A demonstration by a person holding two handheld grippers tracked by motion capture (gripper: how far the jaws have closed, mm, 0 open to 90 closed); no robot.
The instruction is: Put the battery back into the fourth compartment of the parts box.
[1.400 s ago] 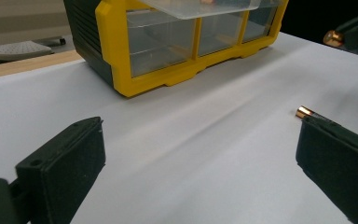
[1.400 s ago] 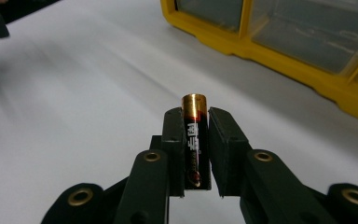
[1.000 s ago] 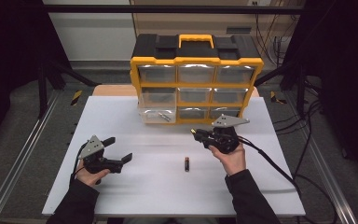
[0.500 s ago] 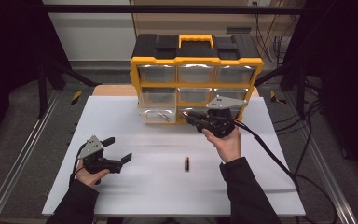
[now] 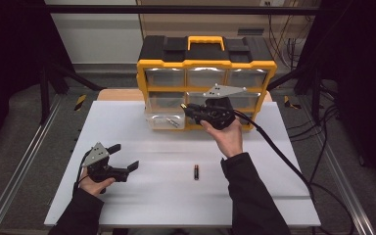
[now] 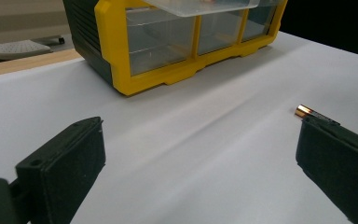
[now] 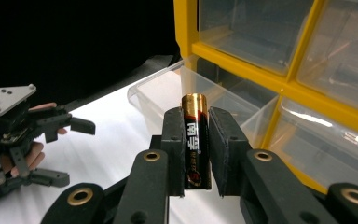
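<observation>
Right gripper view: a battery (image 7: pixel 195 140) is clamped upright in the right claw (image 7: pixel 196 149) beside the open drawer (image 7: pixel 205 95). The left claw (image 5: pixel 122 159) is held wide open, empty, above the worktop (image 5: pixel 274 161).

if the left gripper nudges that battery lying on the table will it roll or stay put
The battery is a smooth cylinder lying on its side on the flat white table, so a sideways nudge would probably send it rolling. Pushed along its length it would more likely slide. It looks rigid, so the open left gripper should not deform it.
</observation>
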